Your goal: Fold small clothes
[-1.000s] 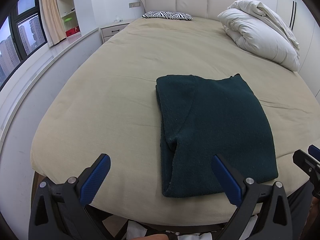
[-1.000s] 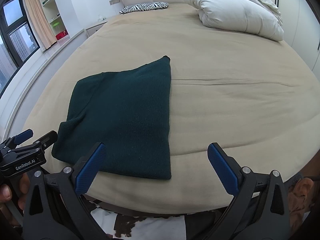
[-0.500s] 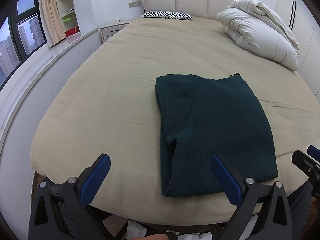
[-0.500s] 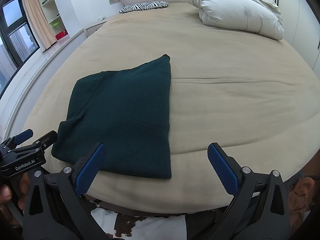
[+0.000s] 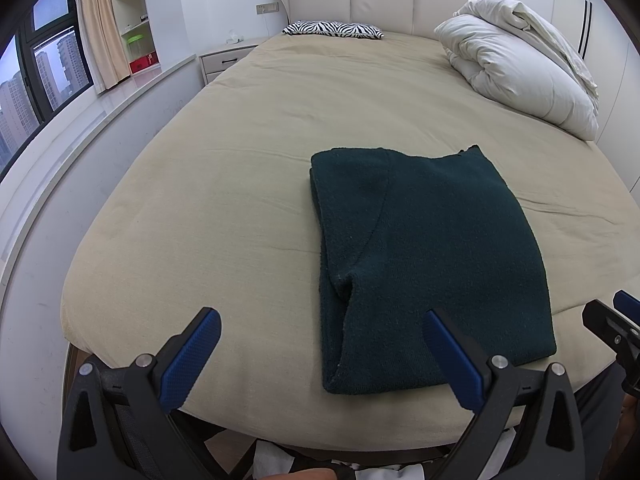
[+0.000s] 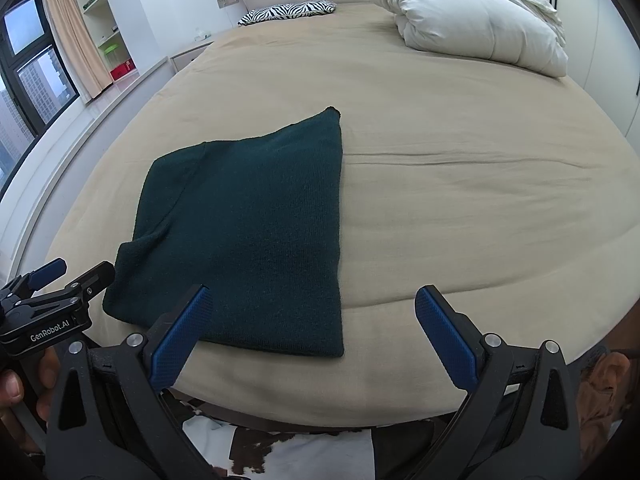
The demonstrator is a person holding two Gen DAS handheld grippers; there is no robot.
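A dark green knit garment [image 5: 424,264] lies folded into a flat rectangle near the front edge of the beige bed [image 5: 248,184]. In the right wrist view the same garment [image 6: 248,232] sits left of centre. My left gripper [image 5: 320,356] hovers open in front of the bed edge, its right finger over the garment's near corner, holding nothing. My right gripper [image 6: 316,336] is open too, held off the garment's near right edge, empty. Each gripper shows at the rim of the other's view: the right gripper [image 5: 616,324], the left gripper [image 6: 52,292].
A bundled white duvet [image 5: 520,76] lies at the bed's far right, a zebra-print pillow [image 5: 332,29] by the headboard. A nightstand [image 5: 224,60], a window ledge [image 5: 80,120] and shelves line the left side. A hand [image 6: 16,396] grips the left tool.
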